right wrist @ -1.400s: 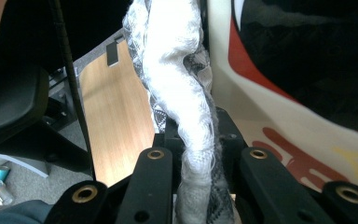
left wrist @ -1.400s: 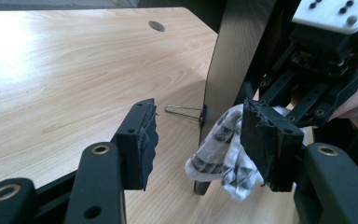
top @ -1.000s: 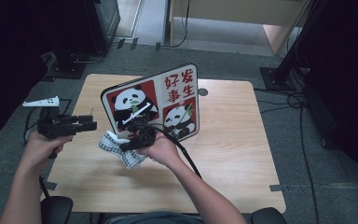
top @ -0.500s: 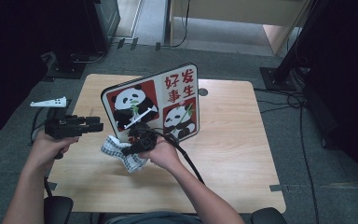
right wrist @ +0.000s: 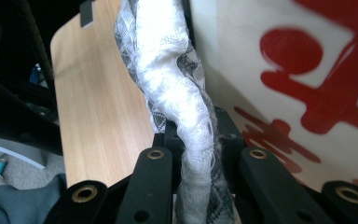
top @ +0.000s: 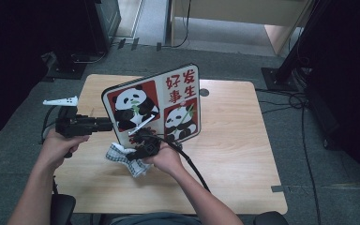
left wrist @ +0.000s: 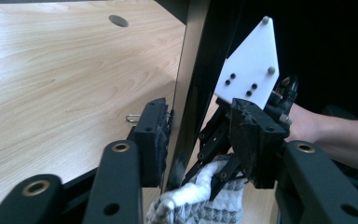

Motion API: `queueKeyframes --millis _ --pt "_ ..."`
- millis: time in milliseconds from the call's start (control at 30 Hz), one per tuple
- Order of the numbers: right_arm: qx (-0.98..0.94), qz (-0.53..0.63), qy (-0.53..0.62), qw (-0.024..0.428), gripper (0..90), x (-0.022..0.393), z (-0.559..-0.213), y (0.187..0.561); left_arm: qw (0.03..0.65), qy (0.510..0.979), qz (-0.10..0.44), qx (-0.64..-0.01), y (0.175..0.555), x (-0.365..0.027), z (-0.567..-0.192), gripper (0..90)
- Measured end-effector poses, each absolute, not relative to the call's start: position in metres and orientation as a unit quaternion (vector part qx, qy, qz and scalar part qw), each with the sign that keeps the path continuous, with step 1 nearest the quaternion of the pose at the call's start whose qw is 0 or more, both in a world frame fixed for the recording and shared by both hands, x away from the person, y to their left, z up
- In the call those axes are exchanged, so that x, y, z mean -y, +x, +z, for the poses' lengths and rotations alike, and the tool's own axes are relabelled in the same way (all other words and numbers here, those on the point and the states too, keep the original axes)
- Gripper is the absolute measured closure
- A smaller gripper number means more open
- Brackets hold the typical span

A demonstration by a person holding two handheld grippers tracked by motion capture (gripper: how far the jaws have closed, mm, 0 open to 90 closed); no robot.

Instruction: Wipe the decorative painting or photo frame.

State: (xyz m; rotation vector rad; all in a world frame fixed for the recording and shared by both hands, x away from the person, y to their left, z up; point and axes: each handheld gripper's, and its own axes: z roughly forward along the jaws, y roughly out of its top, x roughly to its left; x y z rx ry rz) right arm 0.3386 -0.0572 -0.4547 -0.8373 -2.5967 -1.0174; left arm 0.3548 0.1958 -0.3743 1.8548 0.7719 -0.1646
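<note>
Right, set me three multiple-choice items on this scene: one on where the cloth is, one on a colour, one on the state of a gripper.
1. Where is the cloth?
A. at the foot of the panda board
B. on the floor
C. on the table's far right corner

2. What colour are the big characters on the board?
A. blue
B. red
C. green

3. What is the right gripper doing?
A. standing wide open
B. clamped on the board
C. shut on the cloth

Answers: 1 A, the high view shows it on the table by the board's lower edge. 2 B, red characters show on the white panel. 3 C, the right gripper view shows the jaws pinching the twisted cloth.
</note>
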Motion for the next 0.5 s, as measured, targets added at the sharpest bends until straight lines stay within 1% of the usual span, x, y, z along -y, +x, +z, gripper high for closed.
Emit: queueKeyframes --millis 267,400,500 --pt "0.889 -0.342 -0.282 0.117 81.0 0.062 -0.466 0.337 0.513 0.796 -0.073 -0.312 0.362 -0.18 -0.379 64.4" --pt "0.89 -0.338 -0.282 0.115 80.9 0.068 -0.466 0.337 0.511 0.798 -0.073 -0.31 0.365 -0.175 -0.38 69.4" --pt "0.886 -0.338 -0.292 0.128 81.3 0.073 -0.465 0.337 0.514 0.798 -0.069 -0.308 0.366 -0.175 -0.381 74.6"
